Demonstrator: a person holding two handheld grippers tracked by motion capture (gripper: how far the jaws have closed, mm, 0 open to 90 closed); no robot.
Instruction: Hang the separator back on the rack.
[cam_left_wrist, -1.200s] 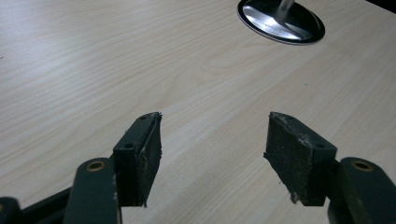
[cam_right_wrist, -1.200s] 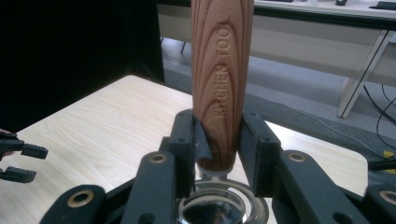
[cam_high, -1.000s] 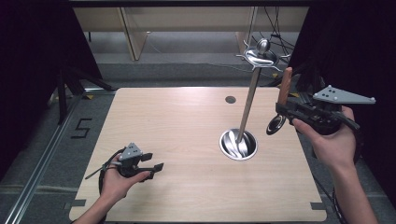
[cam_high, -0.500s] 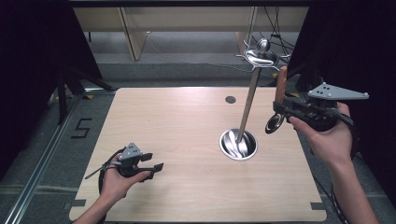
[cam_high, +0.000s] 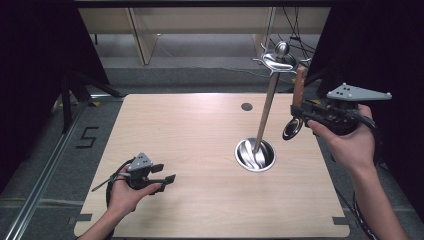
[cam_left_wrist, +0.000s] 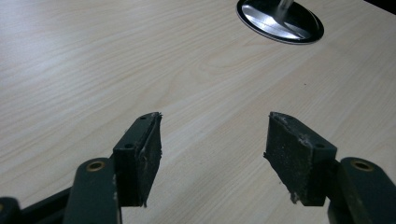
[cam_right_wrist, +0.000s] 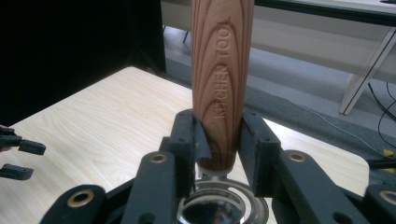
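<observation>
Between the pads of my right claw (cam_right_wrist: 219, 140) sits the wooden handle of a kitchen utensil (cam_right_wrist: 222, 70), clamped firmly near its lower end with the handle standing upright and "KITCHEN TOOL" stamped along it. Just below the claw hangs the utensil's shiny metal bowl (cam_high: 292, 128); I take it for a ladle or small strainer, though I can't tell which. In the high view the right claw (cam_high: 305, 111) holds it up in the air, off the bench (cam_high: 190, 130) near its right edge.

Just to the left of that claw, and a little beyond it, stands the metal hanging rack (cam_high: 265, 115): a round base (cam_high: 255, 155) on the bench, a slim pole, and hooks (cam_high: 278, 61) at the top, just above and left of the handle's tip.

Well apart, toward the near left corner of the bench, my left claw (cam_high: 167, 179) rests low with its jaws standing wide and nothing between them; its own view looks across bare wood to the rack's base (cam_left_wrist: 280, 21).

I judge the step in hand to be carrying the utensil to the rack to hang it. The next move calls for lifting the handle's end level with a free hook and easing it across without knocking the pole, loosening the grip only once the hook bears the weight.
</observation>
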